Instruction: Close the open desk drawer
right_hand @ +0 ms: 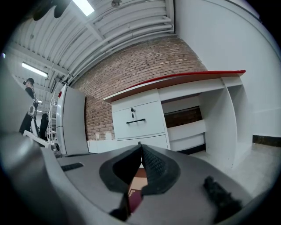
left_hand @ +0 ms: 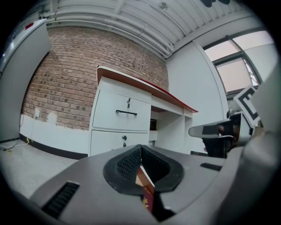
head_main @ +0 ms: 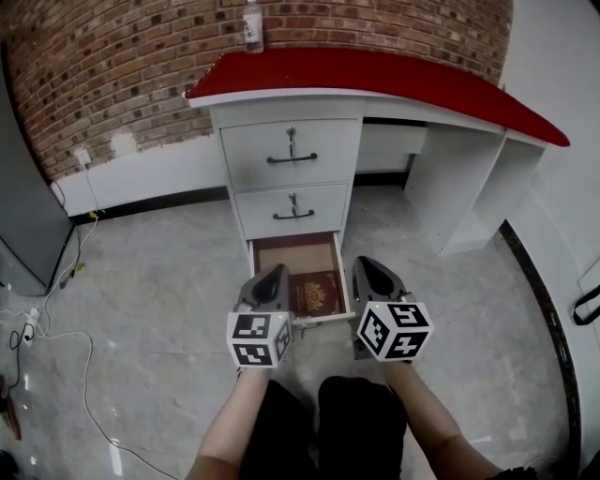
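Note:
The white desk (head_main: 375, 77) with a red top has three drawers. Its bottom drawer (head_main: 294, 254) stands pulled out, and a dark red booklet (head_main: 316, 292) lies in it. My left gripper (head_main: 277, 276) hovers over the drawer's front left corner and is shut on nothing. My right gripper (head_main: 365, 268) is held just outside the drawer's right front corner, also shut and empty. In the left gripper view the jaws (left_hand: 141, 147) meet, with the booklet (left_hand: 147, 200) showing below them. The right gripper view shows its jaws (right_hand: 140, 145) pressed together above the booklet (right_hand: 135, 200).
The two upper drawers (head_main: 291, 155) are closed, with dark handles. A small bottle (head_main: 252, 26) stands on the desk top. A grey cabinet (head_main: 23, 216) and loose cables (head_main: 56, 309) are at the left. The person's knees (head_main: 323, 422) are just behind the drawer.

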{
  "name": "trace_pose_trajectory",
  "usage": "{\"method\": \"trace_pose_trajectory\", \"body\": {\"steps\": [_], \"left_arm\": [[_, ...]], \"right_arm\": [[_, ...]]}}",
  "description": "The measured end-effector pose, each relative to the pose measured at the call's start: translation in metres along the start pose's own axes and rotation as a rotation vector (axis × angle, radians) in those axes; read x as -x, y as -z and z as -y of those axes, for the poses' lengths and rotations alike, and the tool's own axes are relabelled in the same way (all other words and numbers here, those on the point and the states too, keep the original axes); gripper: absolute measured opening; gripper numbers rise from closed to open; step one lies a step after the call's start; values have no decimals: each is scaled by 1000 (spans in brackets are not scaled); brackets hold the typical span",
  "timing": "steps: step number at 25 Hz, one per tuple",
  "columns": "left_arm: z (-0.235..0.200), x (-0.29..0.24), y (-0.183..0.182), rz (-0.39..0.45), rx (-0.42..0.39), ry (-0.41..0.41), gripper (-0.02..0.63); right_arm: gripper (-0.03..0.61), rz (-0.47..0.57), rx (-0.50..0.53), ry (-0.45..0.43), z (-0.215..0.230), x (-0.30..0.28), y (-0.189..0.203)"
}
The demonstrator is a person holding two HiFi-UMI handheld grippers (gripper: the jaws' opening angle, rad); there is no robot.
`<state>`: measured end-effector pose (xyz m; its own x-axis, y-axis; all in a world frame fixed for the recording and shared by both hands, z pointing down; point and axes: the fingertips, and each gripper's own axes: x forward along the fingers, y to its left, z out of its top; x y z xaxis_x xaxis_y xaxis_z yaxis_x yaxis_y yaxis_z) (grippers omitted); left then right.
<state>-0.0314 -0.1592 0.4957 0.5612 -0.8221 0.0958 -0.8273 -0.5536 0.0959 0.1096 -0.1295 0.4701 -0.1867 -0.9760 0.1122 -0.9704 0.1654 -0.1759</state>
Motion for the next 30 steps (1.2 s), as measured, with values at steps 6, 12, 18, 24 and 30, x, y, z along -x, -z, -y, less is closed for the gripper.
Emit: {"method": "trace_pose_trajectory", "body": {"steps": [6,12,18,24,30], "left_arm": [[-10,2,30,-43,2,-9,9],[-26,4,71,-84,31,-23,9],[-40,7,116,-110,74,-42,9],[-46,18,156,-112,106,-46,9],[-43,32,191,-105,88,-30,9]], "right_arm": [[12,-43,-3,7,4,-6,32],[12,-126,4,-2,4,-18,85],[12,-215,-4,7,6,-25,143],[12,-253,-22,3,7,-26,190],[12,-285,11,12,12,-22,222]]}}
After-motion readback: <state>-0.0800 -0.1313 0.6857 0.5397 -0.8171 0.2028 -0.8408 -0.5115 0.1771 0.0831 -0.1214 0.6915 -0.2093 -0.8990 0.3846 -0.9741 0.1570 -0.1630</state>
